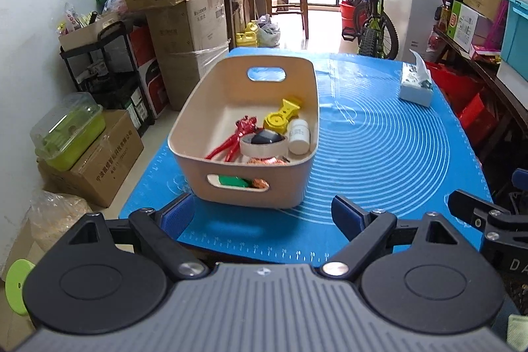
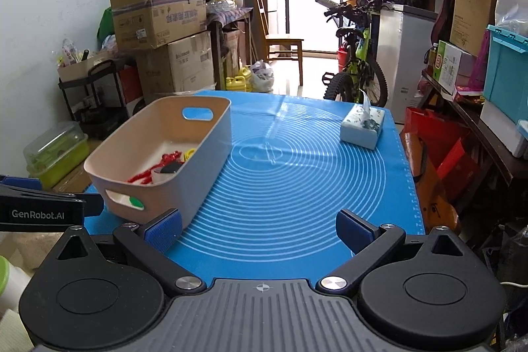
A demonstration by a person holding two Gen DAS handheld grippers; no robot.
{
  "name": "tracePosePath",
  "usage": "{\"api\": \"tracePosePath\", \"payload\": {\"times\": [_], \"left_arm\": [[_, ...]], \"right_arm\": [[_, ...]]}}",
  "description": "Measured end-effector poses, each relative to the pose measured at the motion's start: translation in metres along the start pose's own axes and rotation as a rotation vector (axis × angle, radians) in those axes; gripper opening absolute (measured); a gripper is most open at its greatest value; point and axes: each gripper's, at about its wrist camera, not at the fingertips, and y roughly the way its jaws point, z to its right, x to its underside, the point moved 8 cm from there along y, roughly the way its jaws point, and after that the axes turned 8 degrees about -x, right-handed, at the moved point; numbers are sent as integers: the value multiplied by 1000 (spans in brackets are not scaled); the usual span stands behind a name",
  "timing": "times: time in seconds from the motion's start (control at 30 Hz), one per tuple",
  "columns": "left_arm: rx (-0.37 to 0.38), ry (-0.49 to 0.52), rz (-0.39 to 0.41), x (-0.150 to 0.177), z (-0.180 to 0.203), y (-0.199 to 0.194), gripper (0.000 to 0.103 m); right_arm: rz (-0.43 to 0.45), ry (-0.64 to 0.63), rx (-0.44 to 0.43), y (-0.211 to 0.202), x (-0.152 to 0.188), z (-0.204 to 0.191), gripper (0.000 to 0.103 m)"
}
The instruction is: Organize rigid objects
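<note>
A beige plastic bin [image 1: 211, 94] stands on the blue mat [image 1: 379, 154]. It holds red pliers [image 1: 231, 139], a yellow tool [image 1: 282, 116], a white bottle [image 1: 298, 136], a tape roll [image 1: 264, 147] around a dark object, a copper scourer [image 1: 265, 161] and a green item [image 1: 232, 181] seen through the near handle slot. My left gripper [image 1: 264, 216] is open and empty just in front of the bin. My right gripper [image 2: 260, 230] is open and empty, to the right of the bin [image 2: 204, 160], over the mat [image 2: 313, 174].
A tissue box [image 1: 415, 83] lies at the mat's far right, also in the right wrist view [image 2: 363, 126]. Stacked cardboard boxes [image 1: 178, 2] and a black shelf [image 1: 109, 68] stand left of the table. A bicycle [image 1: 373, 15] and shelves with bins are behind and right.
</note>
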Motion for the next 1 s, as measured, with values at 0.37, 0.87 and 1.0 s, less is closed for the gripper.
{"api": "tracePosePath", "payload": {"times": [0.37,0.87,1.0], "left_arm": [[30,19,-9,35,14,11,90],[73,0,-4,52,18,18,90],[67,5,0,54,20,18,90]], "right_arm": [[6,33,8,4,31,9,99],[27,0,19,6,52,8,99],[48,-13,20,2,53,4,99]]}}
